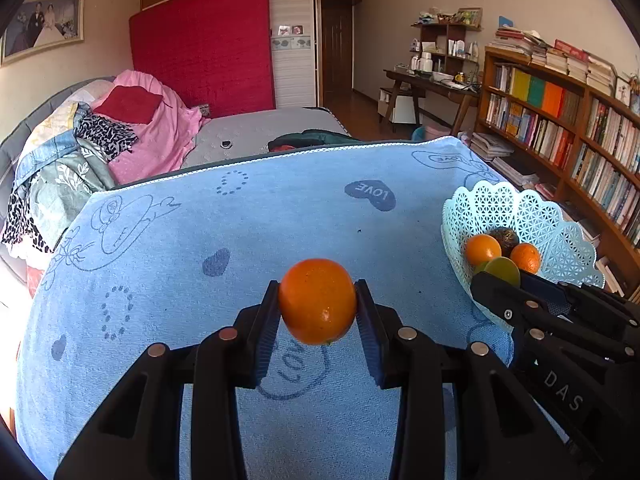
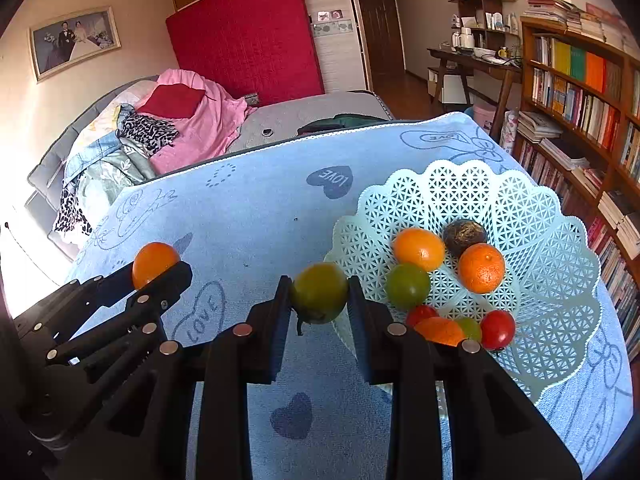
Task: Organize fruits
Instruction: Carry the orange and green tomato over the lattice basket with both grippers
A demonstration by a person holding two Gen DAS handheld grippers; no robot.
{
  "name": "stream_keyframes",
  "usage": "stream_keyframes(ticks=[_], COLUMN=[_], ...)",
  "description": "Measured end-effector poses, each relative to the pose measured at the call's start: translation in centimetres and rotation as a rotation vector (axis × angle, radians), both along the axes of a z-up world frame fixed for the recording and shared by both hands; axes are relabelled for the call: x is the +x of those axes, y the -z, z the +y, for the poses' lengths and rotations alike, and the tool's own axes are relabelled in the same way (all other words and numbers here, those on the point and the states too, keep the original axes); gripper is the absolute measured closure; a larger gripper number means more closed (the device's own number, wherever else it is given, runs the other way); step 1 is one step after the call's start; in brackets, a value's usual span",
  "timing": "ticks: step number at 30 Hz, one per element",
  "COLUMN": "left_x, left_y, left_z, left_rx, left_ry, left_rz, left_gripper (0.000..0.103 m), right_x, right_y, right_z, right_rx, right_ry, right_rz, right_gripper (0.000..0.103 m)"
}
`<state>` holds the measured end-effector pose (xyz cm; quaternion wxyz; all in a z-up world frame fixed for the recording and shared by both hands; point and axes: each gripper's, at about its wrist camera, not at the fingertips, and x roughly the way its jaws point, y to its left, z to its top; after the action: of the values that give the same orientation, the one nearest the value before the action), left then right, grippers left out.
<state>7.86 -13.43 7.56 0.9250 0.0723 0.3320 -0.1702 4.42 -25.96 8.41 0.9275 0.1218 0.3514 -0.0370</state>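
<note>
My left gripper point(image 1: 317, 304) is shut on an orange point(image 1: 317, 301) and holds it above the blue towel point(image 1: 240, 220). It also shows at the left of the right wrist view point(image 2: 160, 270) with the orange point(image 2: 154, 262). My right gripper point(image 2: 319, 296) is shut on a green fruit point(image 2: 319, 292), just left of the pale lattice basket point(image 2: 540, 240). The basket holds two oranges point(image 2: 419, 249), a dark brown fruit point(image 2: 464, 236), a green fruit point(image 2: 407, 285), a red fruit point(image 2: 497, 329) and several smaller ones. The basket also shows in the left wrist view point(image 1: 540, 216).
The towel covers a table with its far edge point(image 1: 280, 156) toward a bed point(image 1: 272, 128) piled with clothes point(image 1: 100, 140). A bookshelf point(image 1: 560, 120) stands to the right and a desk point(image 1: 432, 84) at the back right.
</note>
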Motion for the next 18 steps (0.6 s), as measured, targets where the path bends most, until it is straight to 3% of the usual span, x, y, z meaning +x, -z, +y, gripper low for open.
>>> stream_keyframes(ticks=[18], left_x=[-1.6], left_y=[0.9], left_z=[-2.6], left_rx=[0.014], left_ry=[0.088], left_rz=[0.007], left_gripper=[0.066], right_x=[-2.9], right_y=[0.3], right_z=[-3.9], right_rx=[0.018], right_ry=[0.101], right_rz=[-0.003], right_gripper=[0.074])
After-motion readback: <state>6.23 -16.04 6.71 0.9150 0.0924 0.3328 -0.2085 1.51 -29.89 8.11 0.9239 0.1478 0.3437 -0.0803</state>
